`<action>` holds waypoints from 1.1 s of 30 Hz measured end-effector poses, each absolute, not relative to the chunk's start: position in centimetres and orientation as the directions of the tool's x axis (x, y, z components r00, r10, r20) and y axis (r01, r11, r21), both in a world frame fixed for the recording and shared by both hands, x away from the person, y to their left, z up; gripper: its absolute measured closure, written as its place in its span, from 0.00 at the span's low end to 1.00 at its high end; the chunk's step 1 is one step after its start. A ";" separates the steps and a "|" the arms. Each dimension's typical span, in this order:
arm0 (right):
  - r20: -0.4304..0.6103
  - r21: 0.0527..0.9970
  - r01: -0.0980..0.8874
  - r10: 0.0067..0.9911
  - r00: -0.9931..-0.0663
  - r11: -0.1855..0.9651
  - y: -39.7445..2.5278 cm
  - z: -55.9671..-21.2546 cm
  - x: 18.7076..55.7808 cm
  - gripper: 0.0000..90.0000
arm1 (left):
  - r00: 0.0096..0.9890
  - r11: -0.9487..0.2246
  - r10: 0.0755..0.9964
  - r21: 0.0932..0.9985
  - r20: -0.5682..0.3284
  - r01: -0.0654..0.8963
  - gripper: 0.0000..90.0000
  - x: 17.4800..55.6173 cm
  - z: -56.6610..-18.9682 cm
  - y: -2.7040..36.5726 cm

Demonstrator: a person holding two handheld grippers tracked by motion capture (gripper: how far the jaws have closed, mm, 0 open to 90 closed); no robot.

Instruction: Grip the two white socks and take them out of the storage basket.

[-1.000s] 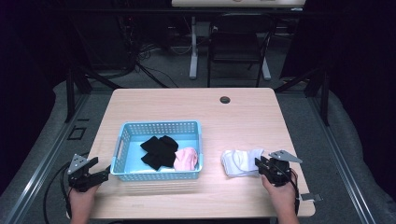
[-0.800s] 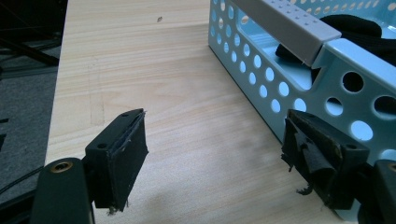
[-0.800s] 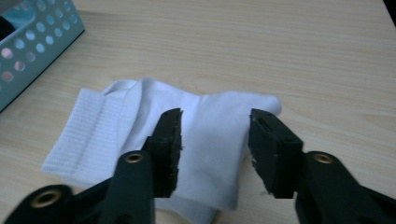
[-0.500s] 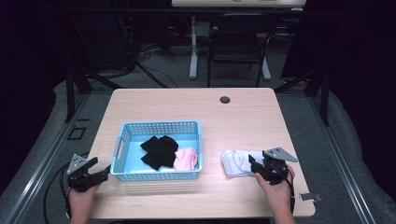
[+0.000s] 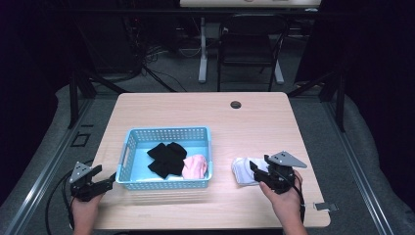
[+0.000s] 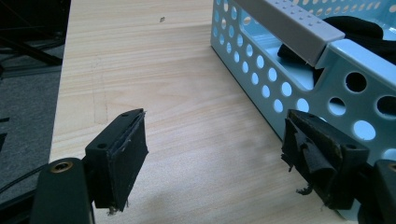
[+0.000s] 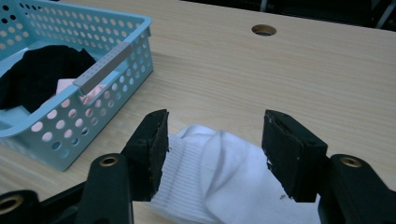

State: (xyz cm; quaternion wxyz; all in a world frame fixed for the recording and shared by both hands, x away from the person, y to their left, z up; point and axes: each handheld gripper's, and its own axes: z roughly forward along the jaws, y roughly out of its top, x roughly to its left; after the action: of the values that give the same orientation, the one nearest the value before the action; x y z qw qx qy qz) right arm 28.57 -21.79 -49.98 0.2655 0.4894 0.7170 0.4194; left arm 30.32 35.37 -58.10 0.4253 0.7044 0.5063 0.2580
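A white sock bundle (image 5: 242, 170) (image 7: 219, 177) lies on the wooden table right of a light blue basket (image 5: 169, 132) (image 7: 116, 56). In the basket lie black socks (image 5: 165, 157) and a pink sock (image 5: 195, 166). My right gripper (image 5: 256, 171) (image 7: 214, 151) is open, its jaws standing over the white socks, one on each side. My left gripper (image 5: 103, 181) (image 6: 217, 158) is open at the table's front left, just off the basket's (image 6: 299, 60) left end, with bare table between its jaws.
A round cable hole (image 5: 236, 105) (image 7: 264, 30) sits near the table's far edge. A chair (image 5: 247, 44) and desk legs stand beyond the table. The table's (image 5: 254, 122) far half is bare wood.
My right gripper has moved left and forward over the white socks. The left gripper has barely moved.
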 end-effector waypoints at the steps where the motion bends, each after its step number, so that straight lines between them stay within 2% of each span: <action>1: 0.025 0.862 0.476 0.922 -0.387 0.176 -21.6 -50.0 28.4 0.45 | 0.354 -0.125 0.933 0.861 -0.068 0.493 0.24 30.3 -58.1 35.4; 11: -0.058 0.877 0.403 0.891 -0.451 0.261 -20.0 -51.5 27.1 0.46 | 0.357 -0.126 0.932 0.862 -0.067 0.491 0.24 30.4 -58.2 35.3; 16: -0.060 0.868 0.412 0.882 -0.467 0.277 -19.5 -52.6 27.1 0.47 | 0.363 -0.130 0.930 0.861 -0.067 0.492 0.24 30.4 -58.2 35.2; 21: -0.035 0.862 0.429 0.877 -0.480 0.269 -19.0 -53.8 27.1 0.51 | 0.360 -0.129 0.930 0.861 -0.067 0.492 0.24 30.4 -58.2 35.2; 33: 0.019 0.853 0.461 0.867 -0.498 0.246 -18.6 -55.2 27.6 0.53 | 0.361 -0.136 0.930 0.856 -0.062 0.499 0.24 30.4 -58.2 35.2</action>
State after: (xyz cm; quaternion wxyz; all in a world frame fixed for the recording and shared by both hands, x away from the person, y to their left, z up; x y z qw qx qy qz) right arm 27.57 -18.64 -55.22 0.2378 0.4411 0.7525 0.4273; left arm 30.41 35.21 -58.16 0.4217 0.7090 0.5039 0.2560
